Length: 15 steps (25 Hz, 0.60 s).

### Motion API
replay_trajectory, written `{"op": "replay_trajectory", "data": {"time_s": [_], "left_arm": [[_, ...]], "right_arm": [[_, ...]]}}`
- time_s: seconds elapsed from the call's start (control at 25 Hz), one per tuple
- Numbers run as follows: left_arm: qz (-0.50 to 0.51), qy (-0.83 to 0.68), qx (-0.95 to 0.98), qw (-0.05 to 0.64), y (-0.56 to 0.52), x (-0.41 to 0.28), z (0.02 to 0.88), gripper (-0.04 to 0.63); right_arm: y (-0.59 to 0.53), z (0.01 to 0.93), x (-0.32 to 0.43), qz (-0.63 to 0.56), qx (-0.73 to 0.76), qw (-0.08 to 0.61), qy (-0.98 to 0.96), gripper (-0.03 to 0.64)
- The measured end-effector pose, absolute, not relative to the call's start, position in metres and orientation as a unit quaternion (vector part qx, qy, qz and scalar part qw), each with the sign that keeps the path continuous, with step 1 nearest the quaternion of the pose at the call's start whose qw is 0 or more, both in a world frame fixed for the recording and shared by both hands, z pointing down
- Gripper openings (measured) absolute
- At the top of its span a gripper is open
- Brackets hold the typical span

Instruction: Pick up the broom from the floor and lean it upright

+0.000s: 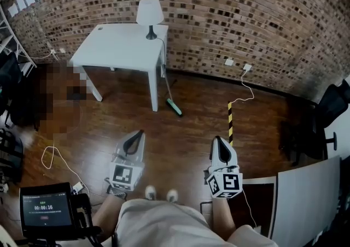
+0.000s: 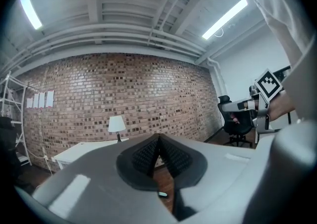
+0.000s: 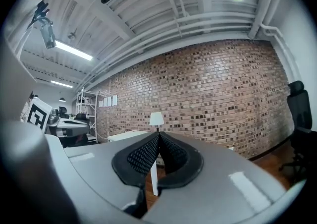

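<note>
The broom [image 1: 174, 107] has a teal head on the wooden floor and a thin handle [image 1: 163, 76] rising along the white table's [image 1: 117, 46] near right leg, so it stands leaning there. My left gripper [image 1: 140, 131] and right gripper [image 1: 217, 138] hover side by side well short of it, pointing toward the table. Both are shut with nothing between the pads. In the left gripper view the jaws [image 2: 159, 137] meet, and a bit of the teal broom head [image 2: 162, 194] shows below them. The right gripper view shows the jaws [image 3: 159, 134] closed, with the table leg [image 3: 154, 181] behind.
A white lamp [image 1: 149, 14] stands on the table. A black-and-yellow striped strip [image 1: 230, 122] and a white cable [image 1: 244, 88] lie on the floor at right. A black office chair [image 1: 320, 125] and a white panel [image 1: 306, 196] are at right, a small screen [image 1: 46, 209] at bottom left.
</note>
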<state>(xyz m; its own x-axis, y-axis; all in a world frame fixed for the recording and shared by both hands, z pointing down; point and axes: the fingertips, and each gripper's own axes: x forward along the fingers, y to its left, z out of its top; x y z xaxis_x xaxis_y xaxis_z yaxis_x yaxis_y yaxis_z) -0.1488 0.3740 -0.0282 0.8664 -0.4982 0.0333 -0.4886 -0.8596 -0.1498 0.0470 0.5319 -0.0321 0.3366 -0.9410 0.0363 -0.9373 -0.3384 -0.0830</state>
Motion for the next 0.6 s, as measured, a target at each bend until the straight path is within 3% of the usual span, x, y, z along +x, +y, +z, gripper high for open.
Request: {"op": "replay_trajectory", "data": {"time_s": [0.24,0.6], "left_arm": [[-0.019,0.24,-0.968,0.075,0.355,-0.148,-0.037,0.0],[-0.017,0.235,-0.969,0.074,0.353,-0.144,-0.037,0.0]], "right_arm": [[0.502,-0.042,0.035,-0.024,-0.821,0.031,0.569,0.012],[0.478,-0.04,0.011,-0.014,-0.801,-0.03,0.598,0.011]]}}
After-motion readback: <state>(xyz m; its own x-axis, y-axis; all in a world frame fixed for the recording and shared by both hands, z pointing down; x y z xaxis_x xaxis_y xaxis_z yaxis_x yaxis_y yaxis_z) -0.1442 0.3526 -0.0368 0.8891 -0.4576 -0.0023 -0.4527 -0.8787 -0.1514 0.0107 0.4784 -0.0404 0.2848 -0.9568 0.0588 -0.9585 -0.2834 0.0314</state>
